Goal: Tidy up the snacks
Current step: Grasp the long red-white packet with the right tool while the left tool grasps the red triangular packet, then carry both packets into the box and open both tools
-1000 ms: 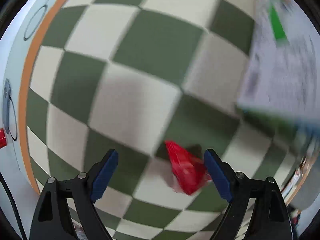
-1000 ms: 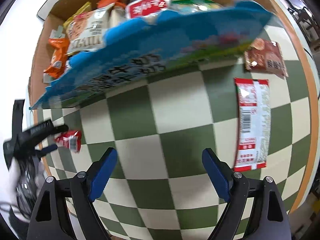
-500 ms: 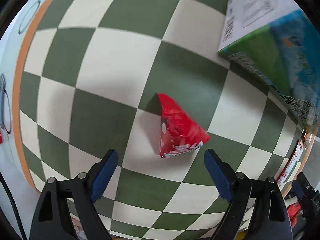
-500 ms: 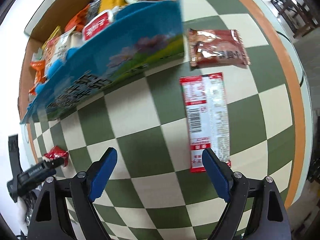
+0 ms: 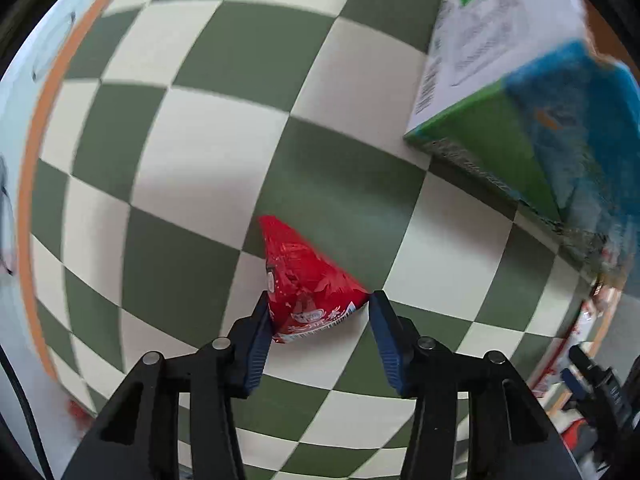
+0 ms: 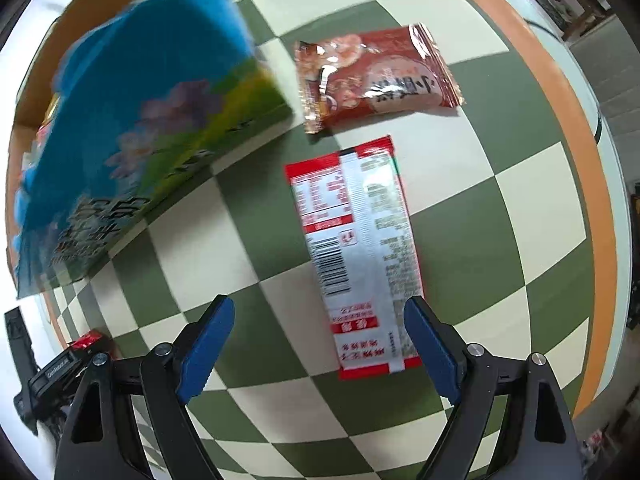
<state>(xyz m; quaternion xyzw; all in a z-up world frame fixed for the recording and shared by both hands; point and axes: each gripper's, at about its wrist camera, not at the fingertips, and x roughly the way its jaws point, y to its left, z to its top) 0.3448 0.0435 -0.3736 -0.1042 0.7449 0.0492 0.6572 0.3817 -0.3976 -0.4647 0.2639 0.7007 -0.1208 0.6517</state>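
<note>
the long red and white flat packet point(image 6: 356, 256) lies with its back side up: a barcode and small printed tables show, but the writing is too small to read. above it the brown-red glossy snack bag point(image 6: 376, 76) carries large chinese characters, seen upside down. the big blue and green carton point(image 6: 132, 128) also has dark chinese print, blurred.

the left gripper point(image 5: 318, 314) points straight down at the green and cream checkered tablecloth point(image 5: 160, 176). its jaws have just been closing, and now both blue pads touch the small red triangular foil pouch point(image 5: 306, 280) at its wide end.

the right gripper point(image 6: 320, 340) stands wide and empty, tilted down, with the lower end of the long packet between its fingers but not touched.
</note>
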